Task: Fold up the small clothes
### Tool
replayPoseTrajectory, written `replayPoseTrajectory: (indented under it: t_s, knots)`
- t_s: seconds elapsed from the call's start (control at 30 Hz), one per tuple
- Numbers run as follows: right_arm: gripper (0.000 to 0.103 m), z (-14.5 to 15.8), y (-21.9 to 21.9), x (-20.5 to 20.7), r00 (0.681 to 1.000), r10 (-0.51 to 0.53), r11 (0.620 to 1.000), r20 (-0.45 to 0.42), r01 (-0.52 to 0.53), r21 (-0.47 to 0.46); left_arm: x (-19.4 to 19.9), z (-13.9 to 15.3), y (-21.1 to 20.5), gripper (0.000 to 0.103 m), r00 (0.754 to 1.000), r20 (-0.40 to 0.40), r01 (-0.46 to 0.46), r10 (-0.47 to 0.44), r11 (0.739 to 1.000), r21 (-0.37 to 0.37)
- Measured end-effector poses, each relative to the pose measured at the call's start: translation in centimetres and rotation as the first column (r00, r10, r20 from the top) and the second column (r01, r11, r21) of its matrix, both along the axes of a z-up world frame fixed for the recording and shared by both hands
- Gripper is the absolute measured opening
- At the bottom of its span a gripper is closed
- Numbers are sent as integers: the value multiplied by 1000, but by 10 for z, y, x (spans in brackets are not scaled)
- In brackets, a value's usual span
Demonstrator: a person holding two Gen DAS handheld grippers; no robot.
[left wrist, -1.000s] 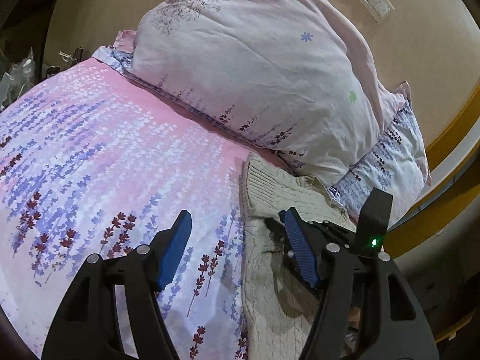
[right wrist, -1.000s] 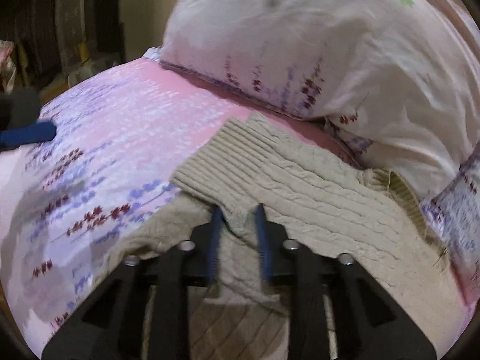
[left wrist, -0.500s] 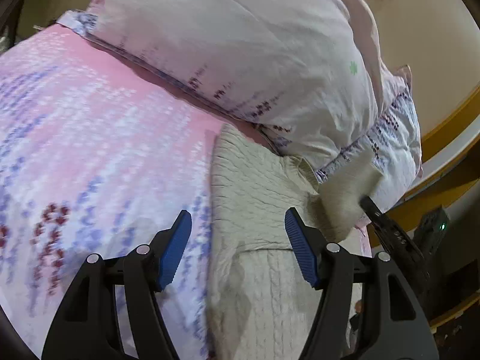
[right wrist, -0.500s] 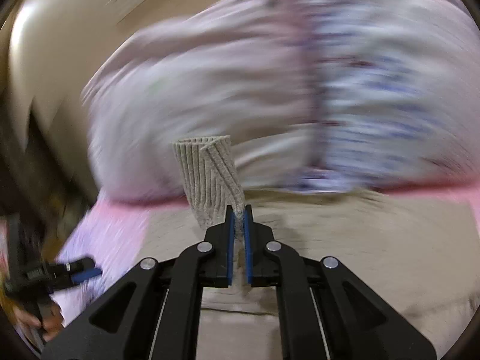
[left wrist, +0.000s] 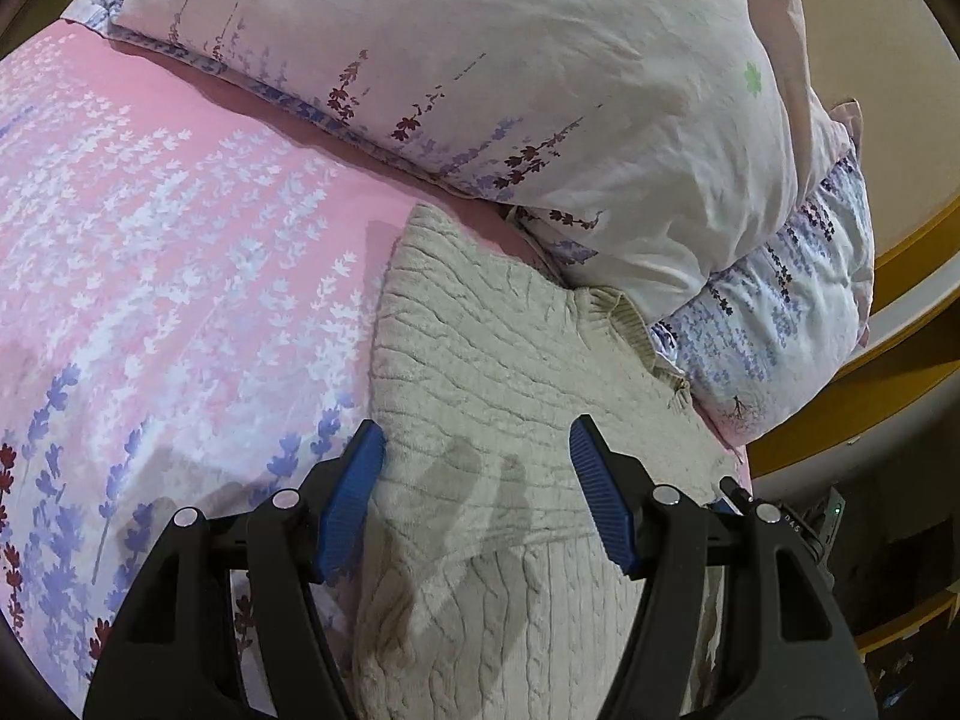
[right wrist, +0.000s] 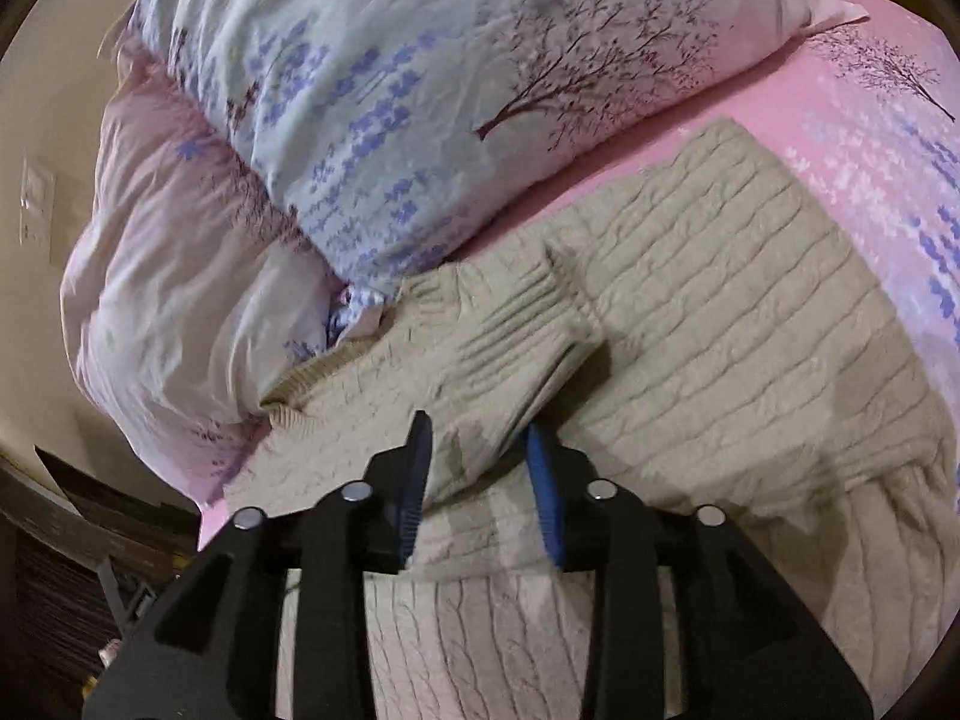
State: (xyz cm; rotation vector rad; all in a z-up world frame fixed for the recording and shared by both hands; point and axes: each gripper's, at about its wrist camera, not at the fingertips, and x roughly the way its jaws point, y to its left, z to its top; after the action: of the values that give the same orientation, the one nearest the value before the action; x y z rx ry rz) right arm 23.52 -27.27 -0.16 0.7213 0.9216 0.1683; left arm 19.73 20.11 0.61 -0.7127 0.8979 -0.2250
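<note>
The sweater lies on the bed, its top edge touching the pillows. The left gripper is open, holding nothing. The right gripper is opening around the sleeve.

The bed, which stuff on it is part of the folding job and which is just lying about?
Part of the job:
- beige cable-knit sweater
- its sleeve, folded across it
- right gripper, jaws opening around the sleeve
- left gripper, open

Just lying about:
- floral pillows
- pink floral bedsheet
</note>
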Motion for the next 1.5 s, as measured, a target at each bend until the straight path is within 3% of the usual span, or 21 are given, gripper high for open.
replayPoseTrajectory:
  t_s: [0.13,0.23,0.3,0.4,0.6,0.67,0.77,0.97,1.03,1.07,1.1,1.37,1.5]
  knots:
    - [33,-2,-10,6,999,-49,999,1,49,-16,2,-2,1,62,1000,-2,-6,6,1000,-9]
    - [22,-2,-18,12,998,-64,998,-4,64,-28,5,-2,0,57,1000,-1,-9,9,1000,-25]
    - [9,-3,-17,15,998,-57,997,-8,56,-52,6,-3,0,50,1000,-3,-10,10,999,-30]
    - [8,5,-13,12,999,-41,996,16,42,-79,8,-4,-1,43,1000,-6,-7,7,1000,-29]
    - [8,32,-20,-16,994,-52,997,96,57,-46,8,-5,0,42,1000,-16,-9,9,1000,-4]
    - [8,25,-24,-19,997,-59,994,55,64,-86,7,-6,4,42,999,-30,-14,14,1000,7]
    - [8,1,-30,-18,997,-67,997,-28,65,-51,6,-10,7,42,999,-45,-19,19,1000,0]
    - [8,0,-28,-19,998,-61,997,-24,60,-50,6,-12,-2,42,999,-40,9,-9,1000,7]
    - [8,2,-27,-22,998,-56,998,-21,56,-37,7,-12,-6,34,999,-35,12,-11,1000,26]
    - [8,3,-25,-24,999,-50,998,-15,49,-30,8,-13,-7,15,999,-34,15,-14,999,35]
    - [8,5,-24,-27,999,-39,999,-8,39,-26,9,-13,-6,11,999,-31,22,-21,999,33]
    - [8,7,-15,-37,1000,25,996,-7,-26,-82,11,-15,20,8,1000,-22,12,-12,1000,3]
    - [9,5,-12,-31,999,46,991,-25,-49,-124,6,-20,15,8,1000,-17,15,-14,999,51]
